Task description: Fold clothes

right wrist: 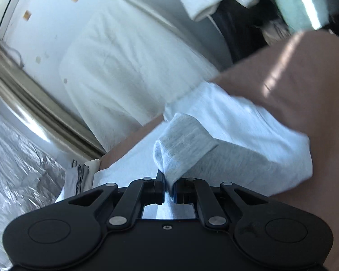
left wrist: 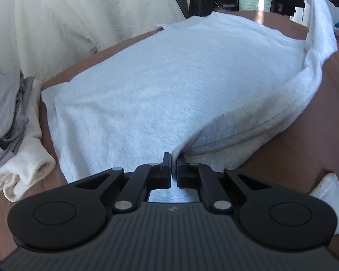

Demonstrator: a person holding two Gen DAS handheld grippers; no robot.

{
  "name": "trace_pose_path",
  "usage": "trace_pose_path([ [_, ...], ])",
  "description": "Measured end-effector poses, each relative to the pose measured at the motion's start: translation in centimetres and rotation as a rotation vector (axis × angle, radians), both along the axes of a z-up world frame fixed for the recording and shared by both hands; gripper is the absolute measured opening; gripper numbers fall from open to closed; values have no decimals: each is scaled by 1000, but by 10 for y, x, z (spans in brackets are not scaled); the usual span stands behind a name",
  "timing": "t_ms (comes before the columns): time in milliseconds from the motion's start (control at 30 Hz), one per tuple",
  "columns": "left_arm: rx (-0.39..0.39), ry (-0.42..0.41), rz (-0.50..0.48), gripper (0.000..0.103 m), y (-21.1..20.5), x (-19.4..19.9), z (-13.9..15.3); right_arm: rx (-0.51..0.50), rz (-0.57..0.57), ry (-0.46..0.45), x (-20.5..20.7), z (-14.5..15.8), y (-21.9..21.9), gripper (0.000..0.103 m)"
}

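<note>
Folded grey and cream clothes [left wrist: 13, 122] stacked at far left. Pale grey T-shirt [left wrist: 160, 85] spread flat on brown bed [left wrist: 323, 140]. Left hand-held gripper [left wrist: 174, 169] pinching its near hem. Right hand-held gripper [right wrist: 168, 189] clamped on lifted sleeve [right wrist: 187, 144], raised off the bed.

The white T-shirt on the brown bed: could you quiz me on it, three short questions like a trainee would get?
1. True or false: the left tongs are clamped on the white T-shirt.
2. What lies to the left of the T-shirt on the brown bed? A) folded clothes B) a laptop C) shoes
3. Fill in: the right tongs hold the shirt's far edge ____ the bed.

Key: 1 true; 2 A, the folded clothes; 3 above.
</note>
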State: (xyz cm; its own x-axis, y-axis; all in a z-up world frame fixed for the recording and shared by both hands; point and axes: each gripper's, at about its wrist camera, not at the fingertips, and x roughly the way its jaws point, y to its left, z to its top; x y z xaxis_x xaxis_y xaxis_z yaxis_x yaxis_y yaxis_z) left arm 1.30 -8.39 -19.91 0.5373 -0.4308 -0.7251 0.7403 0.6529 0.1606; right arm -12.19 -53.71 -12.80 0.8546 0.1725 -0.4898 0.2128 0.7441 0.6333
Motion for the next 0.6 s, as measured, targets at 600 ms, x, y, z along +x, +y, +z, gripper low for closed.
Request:
trace_pose_path([
  [600,-157,-59,62,3,-2,24,22,-46,-103,72,18,-22,-34,9],
])
